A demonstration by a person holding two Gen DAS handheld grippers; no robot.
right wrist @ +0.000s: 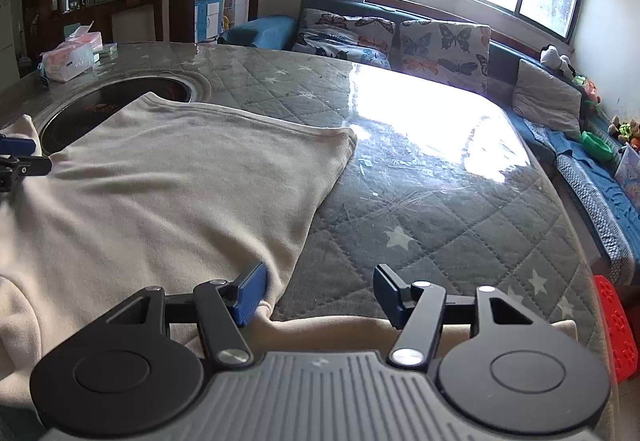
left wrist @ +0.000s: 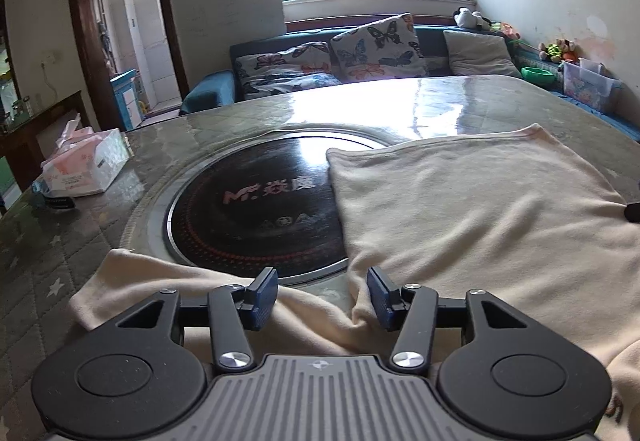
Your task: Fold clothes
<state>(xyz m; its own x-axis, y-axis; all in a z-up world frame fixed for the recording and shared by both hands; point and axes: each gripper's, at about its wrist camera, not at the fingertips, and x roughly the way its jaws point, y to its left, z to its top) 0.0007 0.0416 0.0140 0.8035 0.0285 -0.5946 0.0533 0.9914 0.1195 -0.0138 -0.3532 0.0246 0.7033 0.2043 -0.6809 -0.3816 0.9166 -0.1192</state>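
A cream long-sleeved garment [left wrist: 472, 209] lies spread flat on the table, its hem toward the far side. One sleeve [left wrist: 132, 277] runs off to the left below the round hob. My left gripper [left wrist: 322, 295] hangs open just above the bunched cloth where that sleeve meets the body, nothing between its blue pads. In the right wrist view the same garment [right wrist: 168, 185] fills the left half. My right gripper [right wrist: 318, 295] is open over the garment's right side edge, with the other sleeve [right wrist: 360, 325] lying under it. The left gripper's tip [right wrist: 16, 157] shows at the left edge.
The table [right wrist: 420, 201] has a glossy cover over grey quilted cloth and a round black hob [left wrist: 256, 209] set in its middle. A pink tissue pack [left wrist: 84, 169] sits at the far left. A sofa with butterfly cushions [left wrist: 372, 45] stands behind. A red stool [right wrist: 616, 325] is at the right.
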